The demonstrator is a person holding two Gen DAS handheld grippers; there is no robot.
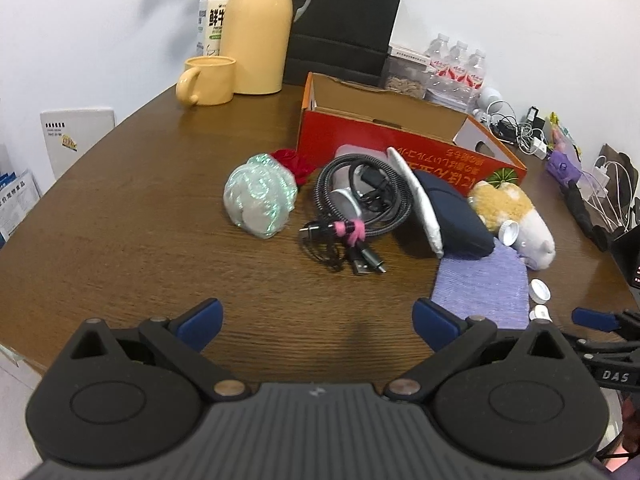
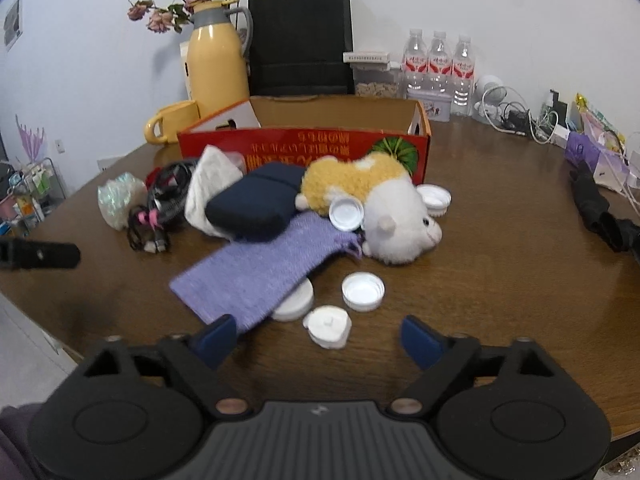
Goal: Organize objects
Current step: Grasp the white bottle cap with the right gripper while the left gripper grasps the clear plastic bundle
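Observation:
My left gripper (image 1: 317, 305) is open over bare table, short of a coiled black cable (image 1: 360, 196) with a pink tie. Beside the coil lie an iridescent wrapped bundle (image 1: 260, 196), a red flower (image 1: 292, 162), a navy pouch (image 1: 452, 216) and a plush toy (image 1: 512, 212). An open red cardboard box (image 2: 304, 148) stands behind the pile. My right gripper (image 2: 318, 322) is open low over the table, and a white heart-shaped lid (image 2: 328, 326) lies between its fingertips, untouched. A round white cap (image 2: 363, 291) and a purple knitted cloth (image 2: 264, 272) lie just beyond.
A yellow thermos (image 2: 218, 64), a yellow mug (image 1: 208, 80), a black paper bag (image 2: 300, 40) and water bottles (image 2: 438, 68) line the back wall. Chargers and white cords (image 2: 520, 116) crowd the back right. A black folded item (image 2: 596, 208) lies at the right edge.

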